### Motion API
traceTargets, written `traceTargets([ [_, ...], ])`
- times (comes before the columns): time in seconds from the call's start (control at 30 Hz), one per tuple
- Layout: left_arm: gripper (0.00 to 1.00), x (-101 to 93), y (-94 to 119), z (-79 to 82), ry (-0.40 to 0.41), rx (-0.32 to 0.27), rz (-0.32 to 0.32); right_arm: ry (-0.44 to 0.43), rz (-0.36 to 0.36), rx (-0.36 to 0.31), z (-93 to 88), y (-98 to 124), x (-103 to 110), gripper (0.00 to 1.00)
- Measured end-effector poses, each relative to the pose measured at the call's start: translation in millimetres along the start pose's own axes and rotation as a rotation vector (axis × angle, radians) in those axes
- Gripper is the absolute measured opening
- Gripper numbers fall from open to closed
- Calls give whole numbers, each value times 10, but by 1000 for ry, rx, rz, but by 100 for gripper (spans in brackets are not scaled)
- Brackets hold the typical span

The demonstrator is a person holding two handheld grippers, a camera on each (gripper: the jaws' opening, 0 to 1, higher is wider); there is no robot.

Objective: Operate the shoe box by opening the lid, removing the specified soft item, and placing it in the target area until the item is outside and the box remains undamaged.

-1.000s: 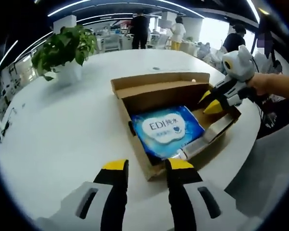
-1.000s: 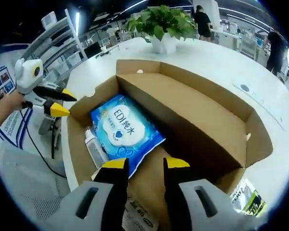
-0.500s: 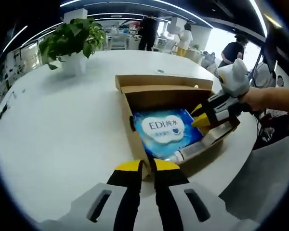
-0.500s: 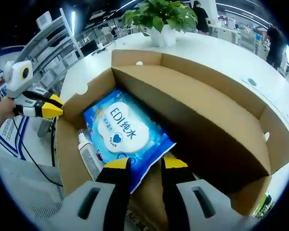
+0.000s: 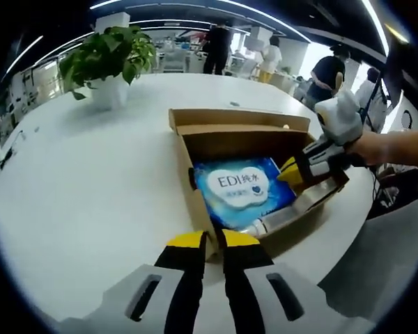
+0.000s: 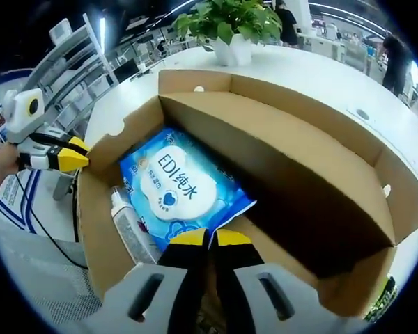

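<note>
On the white round table (image 5: 90, 181) my open cardboard shoe box (image 5: 195, 202) sits near the rim closest to me, lid (image 6: 320, 122) folded back upright on the side toward the potted plant (image 5: 108, 59); broad bare tabletop lies open on the plant side. Inside, the blue wipes pack (image 6: 177, 188) lies flat on the box floor, its long axis running along the box's length. A white tube (image 6: 129, 226) lies alongside it against the side wall. My right gripper (image 6: 209, 239) reaches into the box, yellow tips pressed together at the pack's near corner; whether they pinch it I cannot tell. My left gripper (image 5: 212, 240) has its jaws nearly together at the box's near wall, seemingly clamped on the cardboard edge.
</note>
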State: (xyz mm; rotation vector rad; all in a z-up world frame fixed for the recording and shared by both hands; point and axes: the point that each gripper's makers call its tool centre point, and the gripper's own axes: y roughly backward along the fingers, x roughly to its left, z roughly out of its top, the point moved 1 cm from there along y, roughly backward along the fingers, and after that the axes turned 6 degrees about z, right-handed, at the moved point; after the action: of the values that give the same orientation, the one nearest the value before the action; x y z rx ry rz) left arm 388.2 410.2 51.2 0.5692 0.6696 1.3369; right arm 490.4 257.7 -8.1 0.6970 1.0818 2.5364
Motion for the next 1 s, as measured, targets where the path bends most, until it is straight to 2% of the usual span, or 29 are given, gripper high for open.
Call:
traceTargets([
  [0.23,7,-4,-1,1,8,3,5,10,-32,16,-45,106,-101,1],
  [0.5,6,-12,13,26,-26,26,23,17,-50,25,-106,178,-163,1],
  [0.67,8,-29,72,222,-28,-31,37,17,-58,29,-135,206,-174,1],
  [0.83,14,-154,59,437,-89,-56,32,13,-60,26,-144,211,-169,1],
  [1.0,19,-316,-61,516,-144,-25,16,11,-57,24,-161,220,-162,1],
])
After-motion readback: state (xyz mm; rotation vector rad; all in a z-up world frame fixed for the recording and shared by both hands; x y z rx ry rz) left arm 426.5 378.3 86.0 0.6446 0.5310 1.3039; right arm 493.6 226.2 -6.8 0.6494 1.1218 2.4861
